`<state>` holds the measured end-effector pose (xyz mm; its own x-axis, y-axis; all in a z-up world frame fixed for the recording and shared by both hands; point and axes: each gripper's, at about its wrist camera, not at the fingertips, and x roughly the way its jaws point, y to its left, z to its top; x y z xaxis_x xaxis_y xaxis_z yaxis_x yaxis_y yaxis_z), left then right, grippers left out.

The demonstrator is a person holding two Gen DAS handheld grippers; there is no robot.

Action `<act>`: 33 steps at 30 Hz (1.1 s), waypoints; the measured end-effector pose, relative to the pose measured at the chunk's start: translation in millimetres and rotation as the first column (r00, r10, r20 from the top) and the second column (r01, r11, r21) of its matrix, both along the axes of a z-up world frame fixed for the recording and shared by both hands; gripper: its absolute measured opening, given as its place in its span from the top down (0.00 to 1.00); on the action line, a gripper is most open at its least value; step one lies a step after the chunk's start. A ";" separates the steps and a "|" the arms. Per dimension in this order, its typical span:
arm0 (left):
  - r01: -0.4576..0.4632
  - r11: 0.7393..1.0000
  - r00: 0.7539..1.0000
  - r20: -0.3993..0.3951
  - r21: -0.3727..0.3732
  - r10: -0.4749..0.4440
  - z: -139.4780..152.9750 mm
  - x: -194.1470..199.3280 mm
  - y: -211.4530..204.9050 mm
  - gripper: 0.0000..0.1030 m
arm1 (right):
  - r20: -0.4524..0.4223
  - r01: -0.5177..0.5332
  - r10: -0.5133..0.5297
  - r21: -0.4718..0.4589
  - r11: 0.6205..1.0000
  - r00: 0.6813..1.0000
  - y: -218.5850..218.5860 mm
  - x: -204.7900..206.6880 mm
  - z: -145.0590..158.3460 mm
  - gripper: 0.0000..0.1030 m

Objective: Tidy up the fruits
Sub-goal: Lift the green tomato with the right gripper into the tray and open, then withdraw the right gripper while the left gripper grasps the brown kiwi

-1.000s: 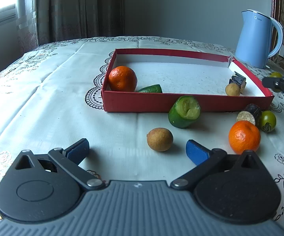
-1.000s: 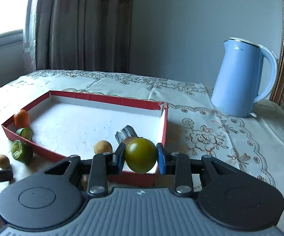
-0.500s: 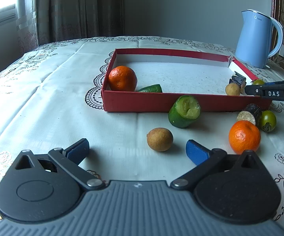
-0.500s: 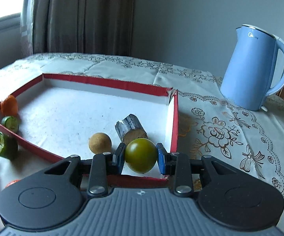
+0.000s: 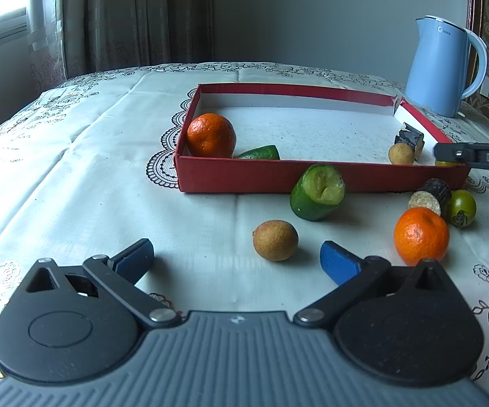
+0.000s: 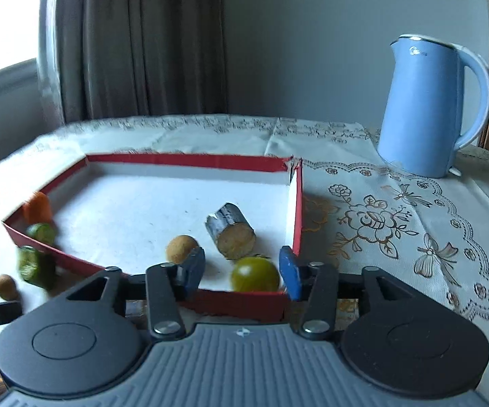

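Observation:
A red box (image 5: 312, 179) (image 6: 241, 303) holds an orange (image 5: 211, 135), a cucumber piece (image 5: 259, 152), a longan (image 6: 180, 248) and a sugarcane piece (image 6: 232, 230). My right gripper (image 6: 242, 269) is open over the box's near right corner, and a green tomato (image 6: 255, 274) lies in the box between its fingers, free of both pads. My left gripper (image 5: 236, 259) is open and empty above the tablecloth. In front of it lie a longan (image 5: 275, 240), a cucumber piece (image 5: 317, 191), an orange (image 5: 421, 235), a sugarcane piece (image 5: 431, 195) and a green tomato (image 5: 461, 207).
A blue kettle (image 6: 431, 105) (image 5: 444, 64) stands behind the box at the right. A patterned white tablecloth (image 5: 75, 176) covers the table. Curtains and a window are at the back left. The right gripper's side (image 5: 475, 156) shows in the left wrist view.
My right gripper moved over the box's near right corner and opened, and the green tomato dropped out of it into the box. My left gripper has not moved.

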<state>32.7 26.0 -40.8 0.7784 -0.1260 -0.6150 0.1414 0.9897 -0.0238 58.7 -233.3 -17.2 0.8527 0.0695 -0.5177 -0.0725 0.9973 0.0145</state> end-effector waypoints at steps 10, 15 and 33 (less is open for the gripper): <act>0.000 1.000 1.000 0.000 0.000 0.000 0.0 0.2 -0.1 0.00 | 0.031 0.105 -0.107 0.064 0.992 0.994 -22.4 -36.8 -6.8 0.47; -0.001 1.000 1.000 0.002 -0.004 0.001 -0.1 0.3 1.0 0.00 | 0.011 0.146 -0.147 0.082 0.986 0.989 -31.4 -36.1 -11.7 0.47; 0.007 0.999 1.000 0.030 0.037 -0.008 5.9 -1.7 -9.6 0.40 | 0.002 0.217 -0.217 0.045 0.975 0.976 -35.0 -34.9 -15.5 0.36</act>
